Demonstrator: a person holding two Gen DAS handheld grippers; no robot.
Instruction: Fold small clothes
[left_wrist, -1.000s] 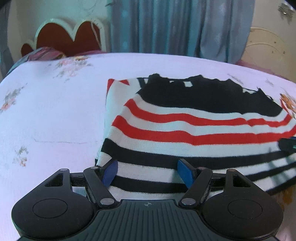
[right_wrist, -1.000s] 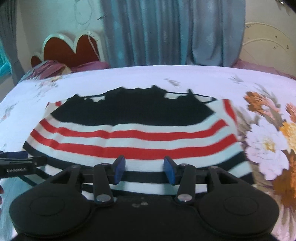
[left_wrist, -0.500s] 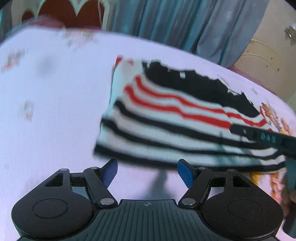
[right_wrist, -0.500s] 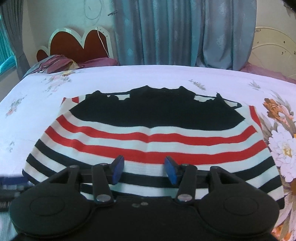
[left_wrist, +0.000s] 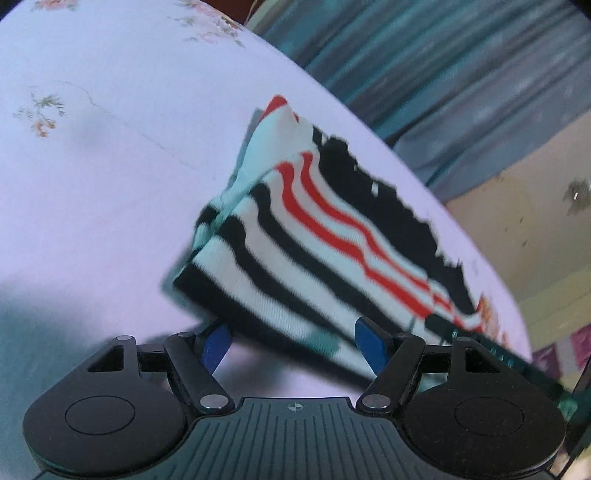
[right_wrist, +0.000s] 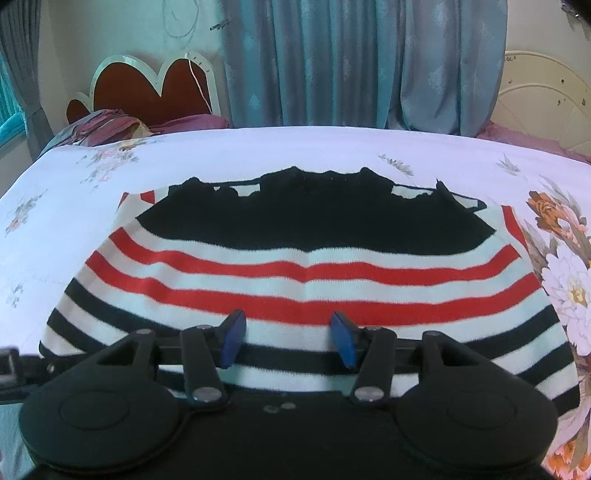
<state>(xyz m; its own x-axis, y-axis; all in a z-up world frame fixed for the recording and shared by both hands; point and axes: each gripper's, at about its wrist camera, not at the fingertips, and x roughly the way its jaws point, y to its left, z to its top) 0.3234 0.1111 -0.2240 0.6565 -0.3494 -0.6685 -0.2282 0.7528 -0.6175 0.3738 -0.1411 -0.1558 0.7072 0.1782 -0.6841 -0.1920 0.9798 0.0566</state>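
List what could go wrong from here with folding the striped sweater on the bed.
1. The left tongs stand open at the near corner of the striped sweater; several layers show there, so closing might catch only some and skew the fold.
2. The right tongs hang open over the near hem without pinching it; lifting one side alone could drag the sweater across the bedsheet.
3. The left view is tilted and blurred, so aim may be off.
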